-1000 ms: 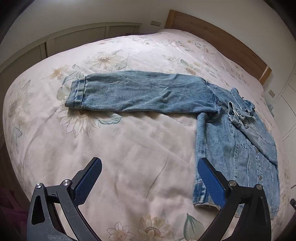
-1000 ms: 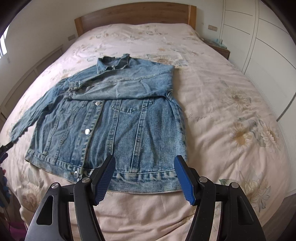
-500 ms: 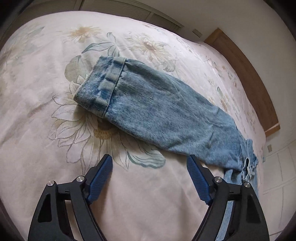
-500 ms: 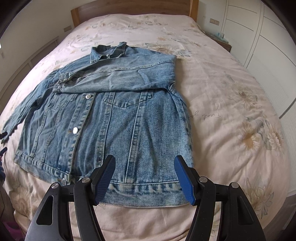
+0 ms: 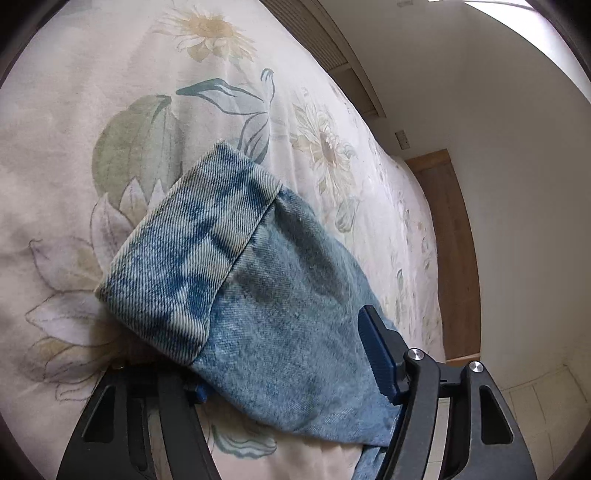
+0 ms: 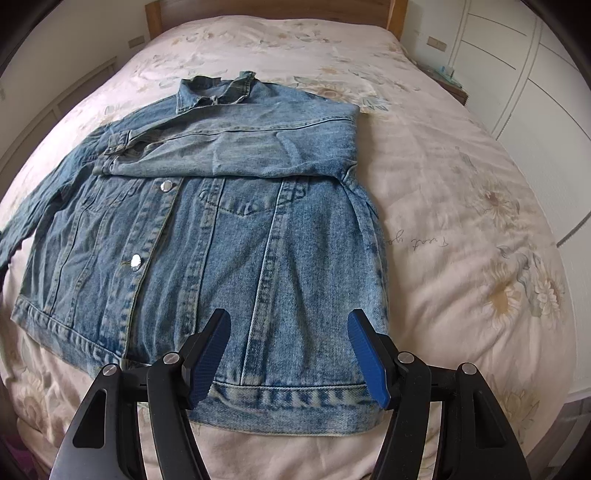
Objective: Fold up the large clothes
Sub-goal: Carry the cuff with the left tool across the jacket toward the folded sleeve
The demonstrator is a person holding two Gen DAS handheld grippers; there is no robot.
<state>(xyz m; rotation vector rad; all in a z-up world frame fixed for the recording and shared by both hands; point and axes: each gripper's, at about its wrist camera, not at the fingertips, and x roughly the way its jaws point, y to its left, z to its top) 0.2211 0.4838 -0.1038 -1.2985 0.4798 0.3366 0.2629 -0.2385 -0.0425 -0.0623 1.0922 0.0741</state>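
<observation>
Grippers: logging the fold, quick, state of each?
Left gripper: open, straddling the blue denim jacket's sleeve.
Right gripper: open, empty, over the hem.

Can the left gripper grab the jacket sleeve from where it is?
Probably yes. The left gripper is open, with one finger on each side of the denim sleeve, just behind the cuff. The sleeve lies flat on the bedspread, and nothing sits in between.

1 denim jacket (image 6: 229,236) on 1 bed (image 6: 461,206). 2 sleeves: 1 folded across the chest (image 6: 236,147), 1 stretched out w/ turned-back cuff (image 5: 192,266). 2 metal buttons visible down the front, upper (image 6: 167,185) & lower (image 6: 136,262). 1 collar (image 6: 218,90). 1 wooden headboard (image 6: 266,6).
</observation>
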